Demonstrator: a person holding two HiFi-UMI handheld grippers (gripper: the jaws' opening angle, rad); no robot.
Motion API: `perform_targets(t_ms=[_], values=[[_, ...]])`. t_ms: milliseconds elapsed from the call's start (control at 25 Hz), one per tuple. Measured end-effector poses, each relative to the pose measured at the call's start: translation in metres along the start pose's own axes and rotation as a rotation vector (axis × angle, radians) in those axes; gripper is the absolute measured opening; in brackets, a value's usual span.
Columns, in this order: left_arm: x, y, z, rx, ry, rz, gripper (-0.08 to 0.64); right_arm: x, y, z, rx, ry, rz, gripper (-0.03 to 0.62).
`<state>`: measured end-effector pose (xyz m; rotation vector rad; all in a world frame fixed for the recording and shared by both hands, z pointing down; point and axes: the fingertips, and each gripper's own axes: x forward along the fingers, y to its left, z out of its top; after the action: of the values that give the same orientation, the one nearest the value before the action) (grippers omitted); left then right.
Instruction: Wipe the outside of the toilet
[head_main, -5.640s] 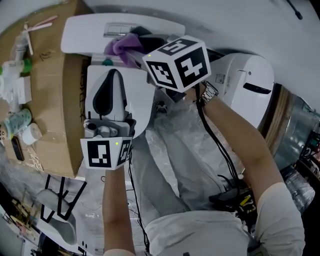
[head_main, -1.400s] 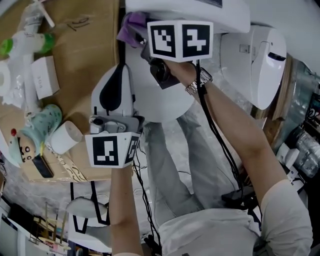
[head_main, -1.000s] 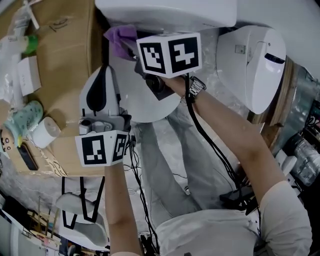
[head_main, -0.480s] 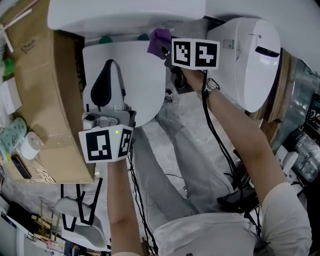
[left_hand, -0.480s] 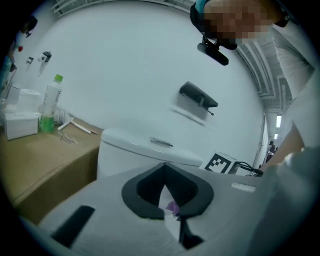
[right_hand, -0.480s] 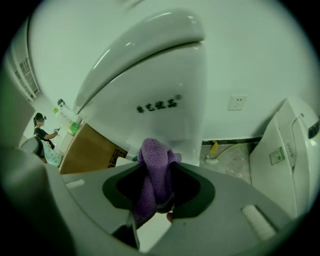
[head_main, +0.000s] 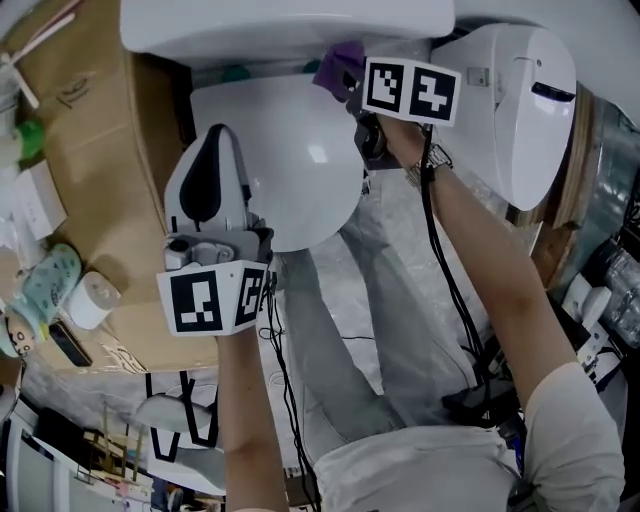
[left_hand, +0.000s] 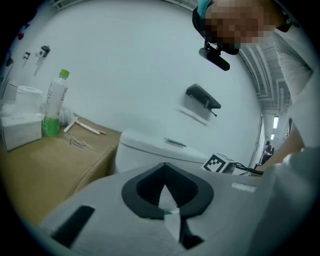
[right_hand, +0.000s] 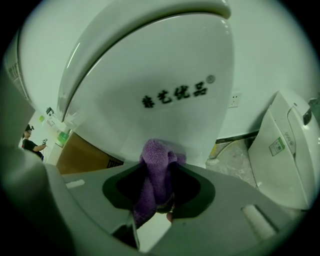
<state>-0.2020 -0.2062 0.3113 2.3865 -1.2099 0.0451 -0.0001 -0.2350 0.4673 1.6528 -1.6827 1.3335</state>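
The white toilet (head_main: 285, 165) stands with its lid down under the tank (head_main: 290, 25). My right gripper (head_main: 352, 80) is at the toilet's back right, shut on a purple cloth (head_main: 340, 62). In the right gripper view the purple cloth (right_hand: 156, 170) is bunched between the jaws of the right gripper (right_hand: 159, 192) and touches the toilet's white outer side (right_hand: 150, 85), just under the printed brand mark. My left gripper (head_main: 215, 140) hovers over the lid's left part, shut and empty. In its own view the left gripper (left_hand: 167, 200) points at the tank (left_hand: 150, 150).
A cardboard box (head_main: 90, 180) stands close on the toilet's left, with a green bottle (left_hand: 54, 102) and small items on top. A second white fixture (head_main: 520, 110) stands right of the toilet. Crumpled plastic sheet (head_main: 400, 250) and cables cover the floor. The person's legs are in front of the bowl.
The right gripper carried the purple cloth from the lid's back left across to the toilet's right side and down. The left gripper shifted slightly and stayed shut.
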Motion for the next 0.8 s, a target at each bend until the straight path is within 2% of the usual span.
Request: perform_targets(t_ms=[160,440,640,800], values=[[-0.009,0.026,0.008,-0.012,-0.007,-0.007,0.005,0.009,0.028,-0.003,0.015,-0.004,-0.004,0.15],[-0.012,0.037,0.004,-0.066,-0.016,-0.059,0.005,0.029,0.078,-0.006,0.012,-0.008,0.006,0.152],[-0.016,0.047,0.009,-0.12,-0.035,-0.049,0.005,0.045,0.121,-0.008,-0.02,0.016,0.032,0.152],[-0.022,0.057,0.021,-0.129,-0.059,-0.051,0.005,0.058,0.152,-0.009,-0.039,0.033,0.058,0.152]])
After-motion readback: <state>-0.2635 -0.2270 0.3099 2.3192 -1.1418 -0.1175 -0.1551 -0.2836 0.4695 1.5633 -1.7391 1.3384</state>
